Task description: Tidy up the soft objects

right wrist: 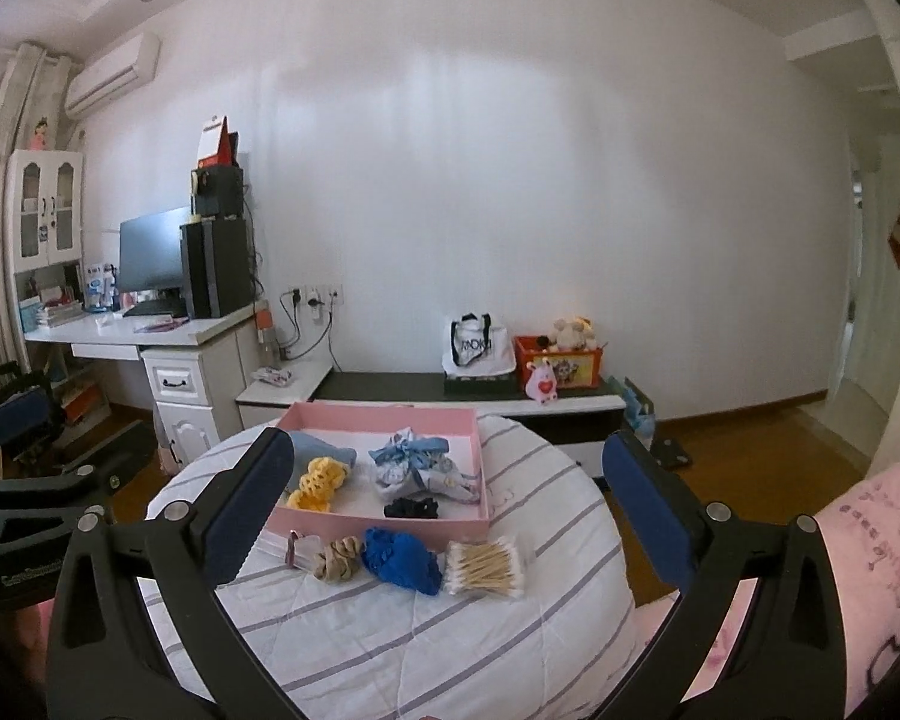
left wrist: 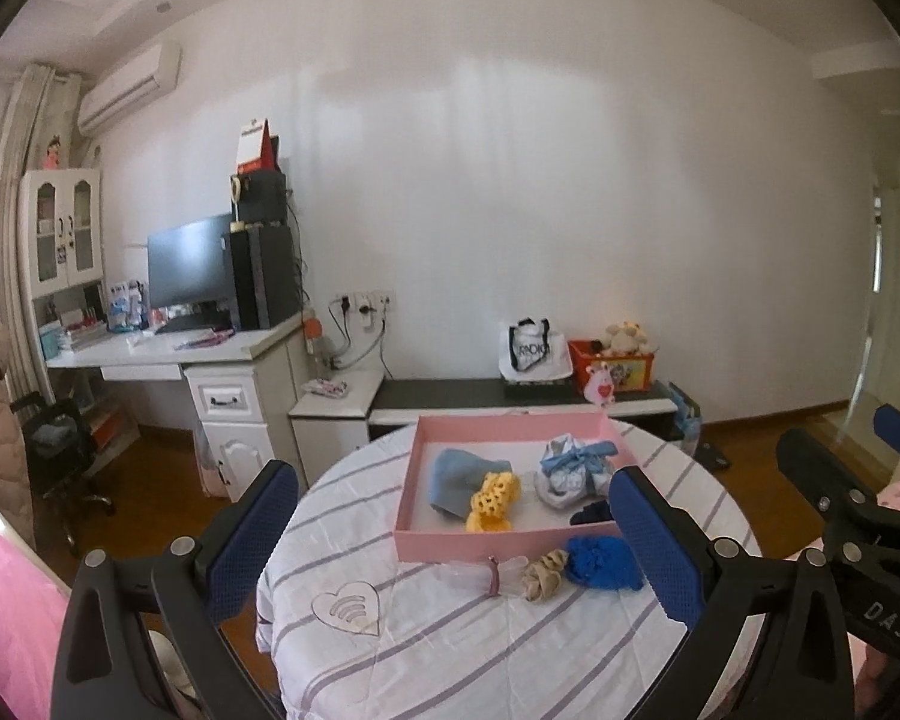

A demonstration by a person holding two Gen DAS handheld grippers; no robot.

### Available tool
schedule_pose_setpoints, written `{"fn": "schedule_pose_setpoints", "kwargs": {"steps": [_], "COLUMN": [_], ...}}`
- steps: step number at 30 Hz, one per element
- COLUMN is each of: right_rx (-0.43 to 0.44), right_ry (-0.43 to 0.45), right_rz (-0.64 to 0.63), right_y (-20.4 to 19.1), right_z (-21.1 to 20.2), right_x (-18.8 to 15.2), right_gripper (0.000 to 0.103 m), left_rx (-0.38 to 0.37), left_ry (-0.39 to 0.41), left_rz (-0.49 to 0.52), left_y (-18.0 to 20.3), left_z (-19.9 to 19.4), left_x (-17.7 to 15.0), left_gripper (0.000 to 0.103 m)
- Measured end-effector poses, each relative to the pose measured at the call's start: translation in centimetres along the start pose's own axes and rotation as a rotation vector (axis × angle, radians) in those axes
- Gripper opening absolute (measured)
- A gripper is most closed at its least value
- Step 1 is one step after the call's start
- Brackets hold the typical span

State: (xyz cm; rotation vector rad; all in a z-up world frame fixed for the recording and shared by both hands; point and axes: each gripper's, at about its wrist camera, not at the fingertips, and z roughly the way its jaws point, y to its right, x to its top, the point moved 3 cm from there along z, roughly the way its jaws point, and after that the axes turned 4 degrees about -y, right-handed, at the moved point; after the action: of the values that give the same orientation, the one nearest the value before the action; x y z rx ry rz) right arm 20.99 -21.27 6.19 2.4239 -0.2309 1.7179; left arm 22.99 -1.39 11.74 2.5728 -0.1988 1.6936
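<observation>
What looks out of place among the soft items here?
The bundle of cotton swabs is the odd one: stiff sticks lying in the row of soft things outside the pink tray, right of the blue scrunchie and beige scrunchie. Nothing looks spilled or damaged.

A home bedroom: white wooden study desk [right wrist: 150, 333] with black flat monitor [right wrist: 150, 258] far left of the gripper, white wall-mounted air conditioner [right wrist: 114, 78] above.

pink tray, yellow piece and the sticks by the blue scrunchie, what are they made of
Pink tray: likely matte cardboard, thin straight walls. Yellow piece: looks crocheted yarn, open loops. Sticks: seemingly wooden cotton swabs, tan shafts, white tips, in clear wrap.
</observation>
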Motion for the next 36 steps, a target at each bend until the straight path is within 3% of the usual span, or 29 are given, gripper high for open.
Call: {"fn": "schedule_pose_setpoints", "kwargs": {"steps": [12,28,36], "right_rx": [0.004,0.003,0.009], "right_ry": [0.052,0.023,-0.049], "right_rz": [-0.017,-0.021,-0.012], "right_y": [-0.4,-0.1,0.1], "right_z": [-1.6,-0.6,1.7], "right_x": [0.4,-0.1,-1.1], "right_gripper": [0.103,0.103,0.103], "left_rx": [0.013,0.018,0.017], "left_ry": [0.057,0.030,-0.036], "left_rz": [0.001,0.005,0.007], "left_y": [0.6,0.8,0.6], "left_z": [-1.0,0.3,1.9], "left_x": [-0.8,-1.2,-1.6], "left_gripper": [0.103,0.103,0.103]}}
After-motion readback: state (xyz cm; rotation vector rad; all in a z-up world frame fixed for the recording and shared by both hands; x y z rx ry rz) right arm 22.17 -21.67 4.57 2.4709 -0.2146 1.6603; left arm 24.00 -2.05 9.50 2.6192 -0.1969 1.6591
